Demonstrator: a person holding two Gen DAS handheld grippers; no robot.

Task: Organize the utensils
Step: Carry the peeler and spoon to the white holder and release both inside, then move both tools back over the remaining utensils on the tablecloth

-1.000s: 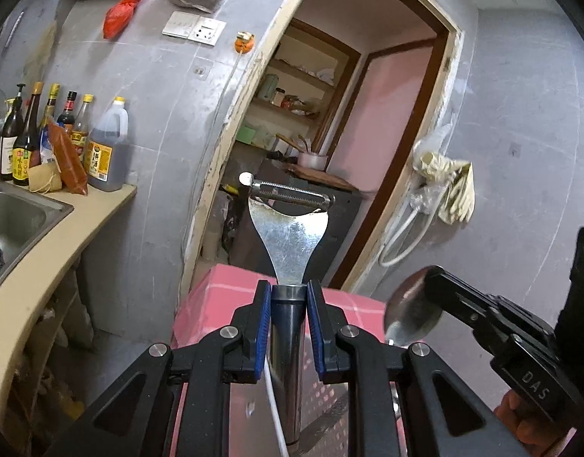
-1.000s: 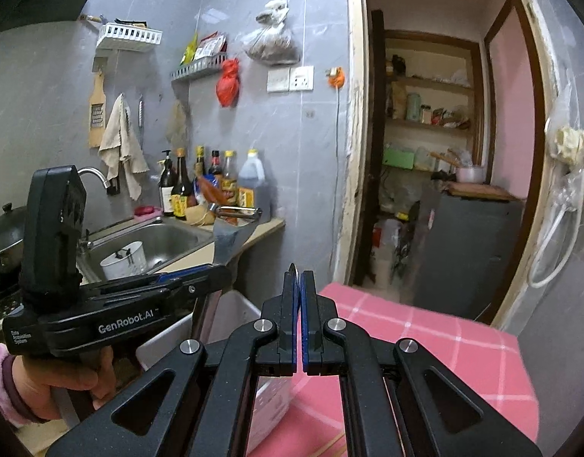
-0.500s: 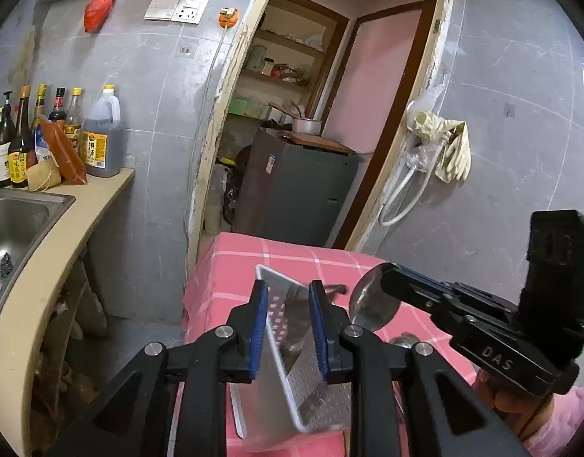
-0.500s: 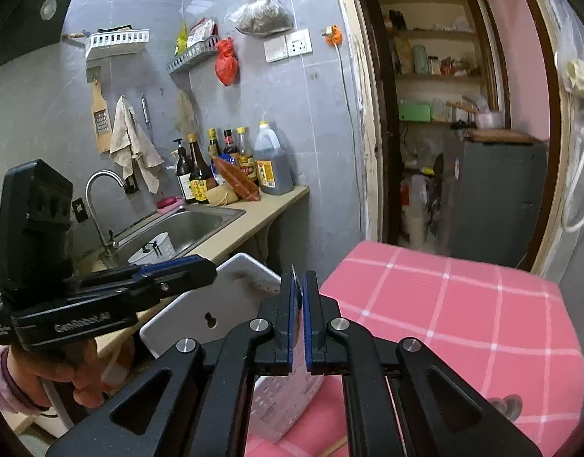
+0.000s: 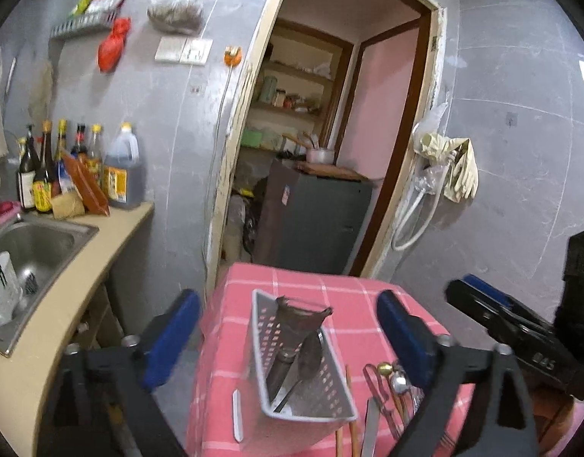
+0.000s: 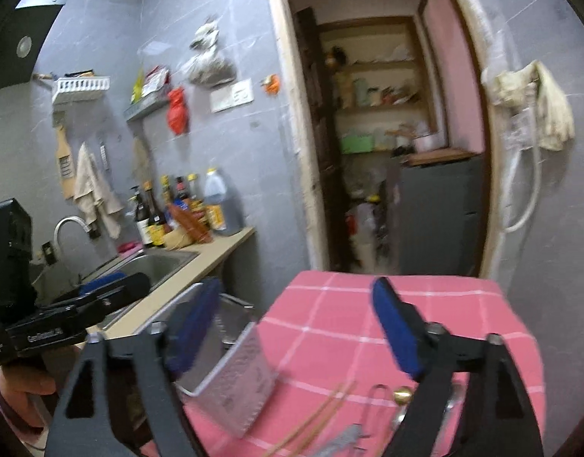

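Note:
A grey perforated basket [image 5: 267, 346] stands on the pink checked table [image 5: 352, 304]. A steel peeler [image 5: 297, 323] and a spoon [image 5: 311, 354] lie inside it. My left gripper [image 5: 288, 339] is open and empty, above and around the basket. My right gripper [image 6: 295, 335] is open and empty over the table; it also shows in the left wrist view [image 5: 482, 297] at the right. The basket [image 6: 231, 377] shows at lower left of the right wrist view. Loose utensils [image 5: 391, 392] and chopsticks [image 6: 318, 419] lie on the cloth beside the basket.
A beige counter [image 5: 63, 304] with a steel sink [image 5: 32, 243] and sauce bottles [image 5: 78, 167] runs along the left. A doorway [image 5: 314, 175] with a dark cabinet lies behind the table. A white strip [image 5: 236, 415] lies left of the basket.
Both grippers have opened. The peeler left my left gripper and the spoon left my right gripper; both now lie in the basket.

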